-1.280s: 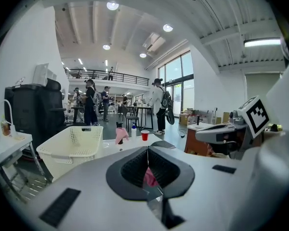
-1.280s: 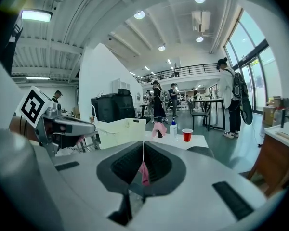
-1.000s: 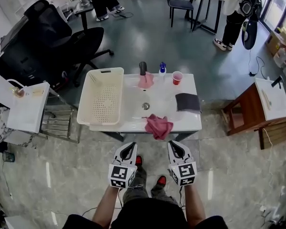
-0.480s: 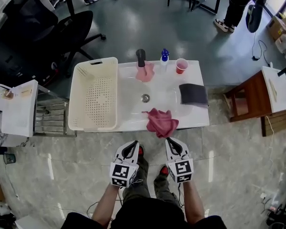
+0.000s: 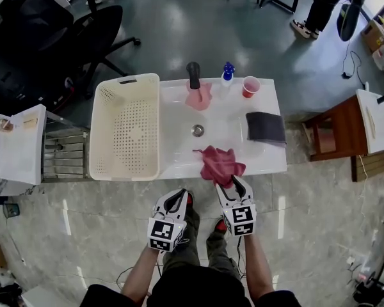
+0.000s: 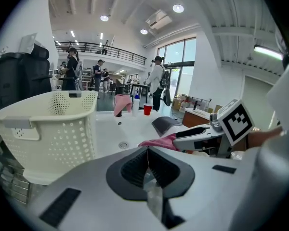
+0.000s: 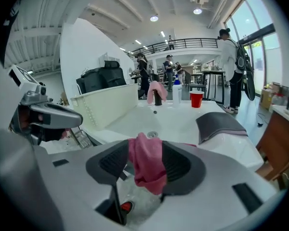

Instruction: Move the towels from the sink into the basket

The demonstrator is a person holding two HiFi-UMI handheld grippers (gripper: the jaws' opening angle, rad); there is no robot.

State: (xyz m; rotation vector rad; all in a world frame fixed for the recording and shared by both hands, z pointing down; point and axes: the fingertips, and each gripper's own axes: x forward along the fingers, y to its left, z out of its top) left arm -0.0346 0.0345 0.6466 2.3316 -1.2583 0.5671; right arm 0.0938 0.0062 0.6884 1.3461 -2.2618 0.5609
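A crumpled pink towel (image 5: 221,165) hangs over the front edge of the white sink (image 5: 179,142). My right gripper (image 5: 227,183) has just been opening its jaws. They now stand apart with a fold of that towel (image 7: 147,172) between them, not pinched. My left gripper (image 5: 176,196) is shut and empty, short of the sink front, with its pads (image 6: 139,165) meeting. A second pink towel (image 5: 199,96) drapes at the black faucet (image 5: 192,75). A dark grey towel (image 5: 265,126) lies on the sink's right side. The cream basket (image 5: 96,133) stands empty at the sink's left.
A blue spray bottle (image 5: 228,72) and a red cup (image 5: 249,86) stand at the sink's back edge. A black office chair (image 5: 45,37) is at the back left, a white side table (image 5: 16,142) at left, a wooden table (image 5: 333,139) at right.
Both grippers have moved forward toward the sink front. The right gripper has reached the hanging pink towel and its jaws have parted around it. The left gripper stays shut.
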